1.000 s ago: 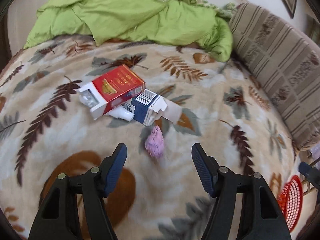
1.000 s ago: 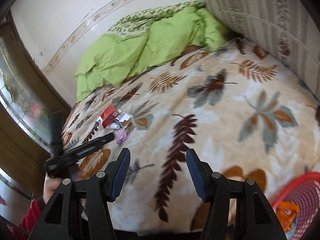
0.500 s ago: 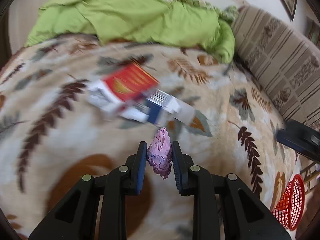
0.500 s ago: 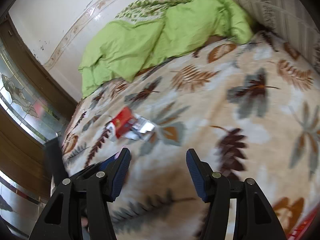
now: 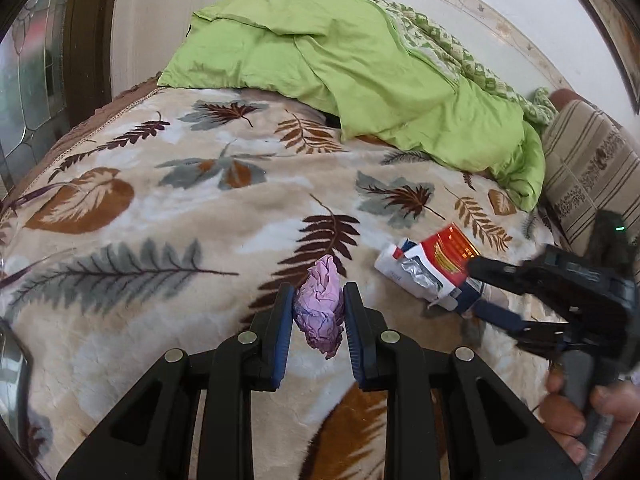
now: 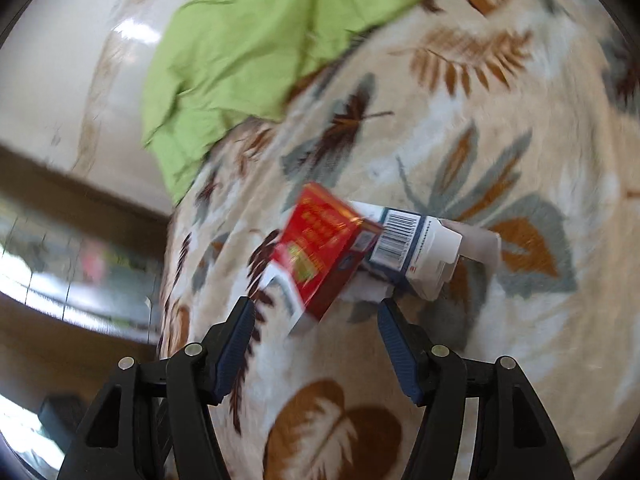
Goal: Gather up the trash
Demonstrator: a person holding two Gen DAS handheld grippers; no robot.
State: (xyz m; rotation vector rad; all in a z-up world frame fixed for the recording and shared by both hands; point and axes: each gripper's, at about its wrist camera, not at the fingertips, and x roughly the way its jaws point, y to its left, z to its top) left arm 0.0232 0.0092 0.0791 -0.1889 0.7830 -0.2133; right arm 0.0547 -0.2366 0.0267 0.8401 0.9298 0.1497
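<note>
The red box (image 6: 320, 240) carries gold print too blurred to read, and the blue-and-white box (image 6: 412, 248) beside it shows a barcode on one side; no brand name is legible on either. In the left wrist view the red box (image 5: 444, 256) has torn foil at its open end. Both boxes lie touching each other on a beige plush blanket (image 5: 160, 220) printed with brown, rust and grey leaves, which covers a bed. A green duvet (image 5: 360, 60) is heaped at the far end, against a pale wall (image 5: 152, 0) with a patterned band, and a striped cushion (image 5: 588, 172) stands at the right. Dark wood framing with patterned glass (image 5: 36, 72) runs along the left. The left gripper (image 5: 316, 312) pinches a crumpled pink paper wad (image 5: 322, 312) between its blue pads, just above the blanket. The right gripper (image 6: 316, 320) hangs spread over the boxes, jaws opening, the red box's near end between the tips but unpressed; a hand (image 5: 580, 412) grips its handle.
</note>
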